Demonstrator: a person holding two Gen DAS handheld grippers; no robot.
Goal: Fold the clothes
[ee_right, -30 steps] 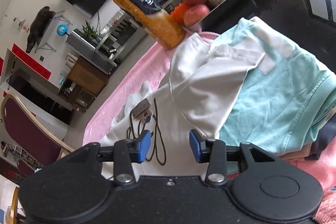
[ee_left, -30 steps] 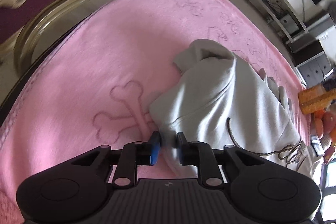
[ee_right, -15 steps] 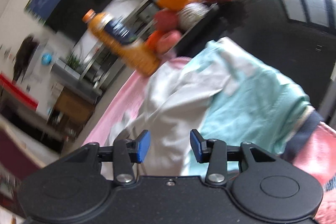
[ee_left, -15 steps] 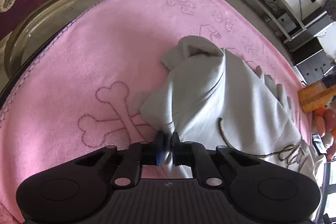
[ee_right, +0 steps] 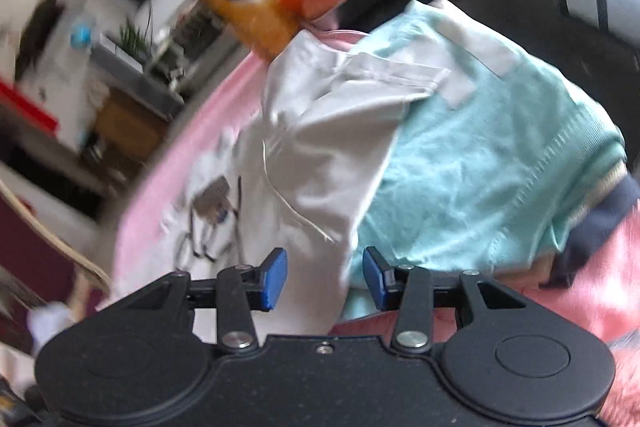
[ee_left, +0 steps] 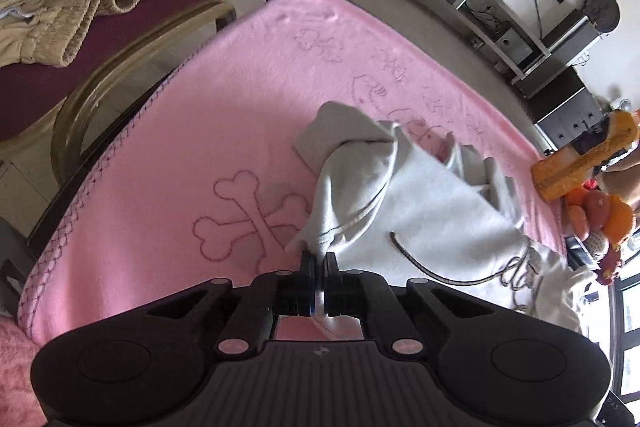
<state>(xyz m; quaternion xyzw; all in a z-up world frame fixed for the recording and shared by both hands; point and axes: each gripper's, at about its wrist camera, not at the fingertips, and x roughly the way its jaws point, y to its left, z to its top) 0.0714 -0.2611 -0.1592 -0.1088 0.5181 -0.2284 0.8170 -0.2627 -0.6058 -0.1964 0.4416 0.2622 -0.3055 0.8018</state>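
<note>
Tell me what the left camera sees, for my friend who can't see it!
The left tongs are shut on the edge of a light grey hoodie, which lies crumpled on a pink blanket. A chair stands beyond the blanket.

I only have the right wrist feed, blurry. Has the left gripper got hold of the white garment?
Observer: Yes. The left gripper is shut on an edge of the white garment, bunched up above the pink blanket.
Operator: What's on the left gripper's side of the table?
Observer: A chair stands off that edge, with beige knitwear on its seat.
Operator: Does the drawcord reach that side?
Observer: A dark cord curves across the garment right of the closed jaws.
</note>
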